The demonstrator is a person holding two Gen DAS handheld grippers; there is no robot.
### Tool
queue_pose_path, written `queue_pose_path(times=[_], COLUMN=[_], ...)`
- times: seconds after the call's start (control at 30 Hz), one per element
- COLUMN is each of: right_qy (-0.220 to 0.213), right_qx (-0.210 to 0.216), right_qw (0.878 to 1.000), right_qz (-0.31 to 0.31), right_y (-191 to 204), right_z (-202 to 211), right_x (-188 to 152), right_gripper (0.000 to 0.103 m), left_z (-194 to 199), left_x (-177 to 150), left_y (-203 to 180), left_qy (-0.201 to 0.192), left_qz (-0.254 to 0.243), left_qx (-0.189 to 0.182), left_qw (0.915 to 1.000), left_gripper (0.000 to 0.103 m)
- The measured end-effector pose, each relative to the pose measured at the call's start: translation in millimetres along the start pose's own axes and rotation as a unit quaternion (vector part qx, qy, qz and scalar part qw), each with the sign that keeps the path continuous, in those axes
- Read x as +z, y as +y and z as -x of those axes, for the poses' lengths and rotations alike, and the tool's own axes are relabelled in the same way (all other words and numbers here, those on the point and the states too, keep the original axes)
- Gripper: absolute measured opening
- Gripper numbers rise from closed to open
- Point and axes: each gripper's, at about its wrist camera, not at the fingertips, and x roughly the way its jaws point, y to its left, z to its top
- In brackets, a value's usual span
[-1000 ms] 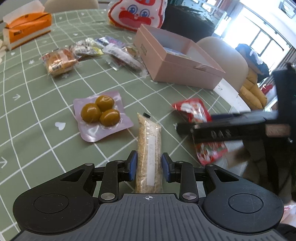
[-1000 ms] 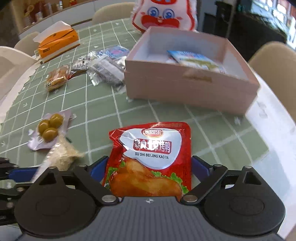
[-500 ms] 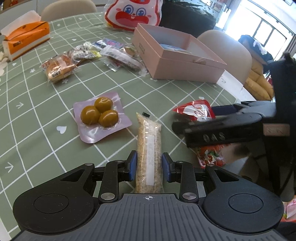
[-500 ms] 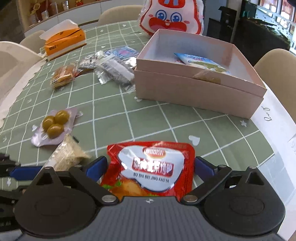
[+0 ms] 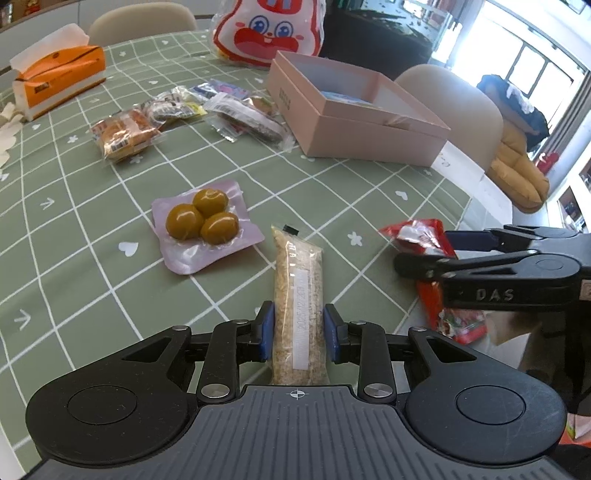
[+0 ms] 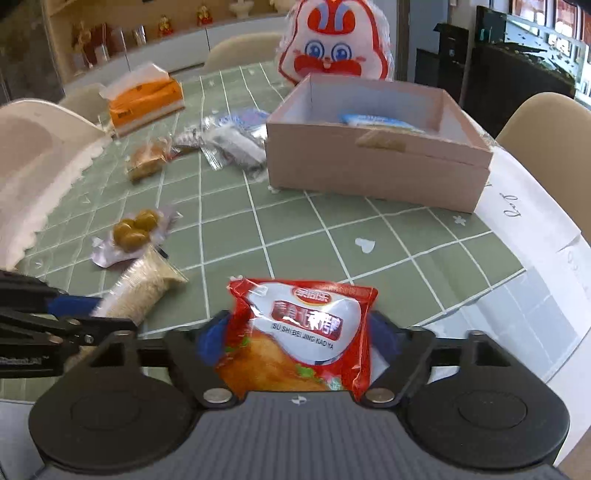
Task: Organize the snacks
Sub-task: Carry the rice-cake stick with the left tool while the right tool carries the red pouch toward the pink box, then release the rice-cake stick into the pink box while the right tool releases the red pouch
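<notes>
Left tool [image 5: 298, 330]: clamped on the near end of the grain pack [image 5: 298, 299] — blue pads against both long sides; pack stretched far along the bench [image 5: 74, 229], near end hidden under the tool body.
Right tool [image 6: 295, 332]: jaws just been closing, now pinched on the red pouch [image 6: 303, 332]; pouch buckled between the pads, far edge raised off the bench.
Red pouch, from the left view: at the right bench edge, right tool [image 5: 424, 251] across it.
Olive pack [image 5: 203, 225]: flat on the bench, just left of the grain pack's far end, three olives in pale purple film.
Box [image 5: 354, 122]: pink, lidless, far right of the bench; blue packet [image 6: 373, 121] inside against the far wall.
Loose snacks: bun pack [image 5: 123, 134], clear wrapper [image 5: 247, 120] and small sachets in a cluster just left of the box.
Tissue box [image 5: 59, 83]: orange, far left corner.
Rabbit bag [image 5: 267, 31]: upright behind the box, at the far edge.
Chairs: one beige chair [image 5: 454, 107] right of the box — others beyond the far edge.
</notes>
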Motion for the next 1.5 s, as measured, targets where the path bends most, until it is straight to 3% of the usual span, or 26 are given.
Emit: queue_pose_path(times=[0.17,0.33,0.47,0.57,0.67,0.73,0.8,0.87,0.93,1.07,1.23,1.5], right_qy=[-0.005,-0.042,-0.111,-0.161,-0.185,-0.191,-0.179,-0.152,-0.123,-0.062,0.003,0.079], right_qx=[0.004,0.015,0.019,0.010,0.004,0.001,-0.001,0.004,0.007,0.020,0.034,0.037], right_qw=[1.000,0.999,0.994,0.987,0.982,0.980,0.983,0.988,0.992,0.998,0.997,0.992], right_qz=[0.018,-0.002,0.001,0.027,0.044,0.047,0.035,0.019,0.010,0.024,0.063,0.095], right_y=[-6.4,-28.6,-53.9,-73.1,-94.6,-109.9,-125.0,-141.1,-152.8,-159.5,-137.0,-114.6], right_z=[17.8,52.7,98.4,126.4,132.3,123.1,104.3,77.0,46.7,-16.8,-91.4,-156.6], right_x=[-1.2,21.0,70.1,126.4,184.9,217.1,241.9,257.4,263.9,259.5,249.7,237.0], right_gripper=[0.068,0.067,0.067,0.067,0.067,0.067,0.067,0.067,0.067,0.067,0.067,0.067], left_z=[8.6,27.1,52.8,66.0,57.0,34.8,-0.1,-37.4,-73.6,-125.5,-132.8,-104.9], left_x=[-4.0,19.0,76.4,132.3,186.0,214.9,233.4,239.0,233.7,214.6,210.0,204.7], left_y=[-5.9,-28.1,-51.5,-68.6,-84.4,-91.0,-91.2,-90.5,-88.1,-71.8,-72.1,-68.9], left_qy=[0.002,-0.030,-0.098,-0.149,-0.185,-0.181,-0.164,-0.142,-0.109,-0.056,-0.084,-0.124], left_qz=[0.016,0.006,-0.003,-0.011,-0.018,-0.013,0.013,0.035,0.051,0.089,0.052,0.064], left_qx=[-0.011,-0.034,-0.057,-0.056,-0.046,-0.049,-0.057,-0.039,-0.014,-0.001,0.062,0.071], left_qw=[0.9998,0.9990,0.9935,0.9871,0.9816,0.9821,0.9848,0.9885,0.9926,0.9945,0.9932,0.9877], left_gripper=[0.032,0.032,0.032,0.032,0.032,0.032,0.032,0.032,0.032,0.032,0.031,0.028])
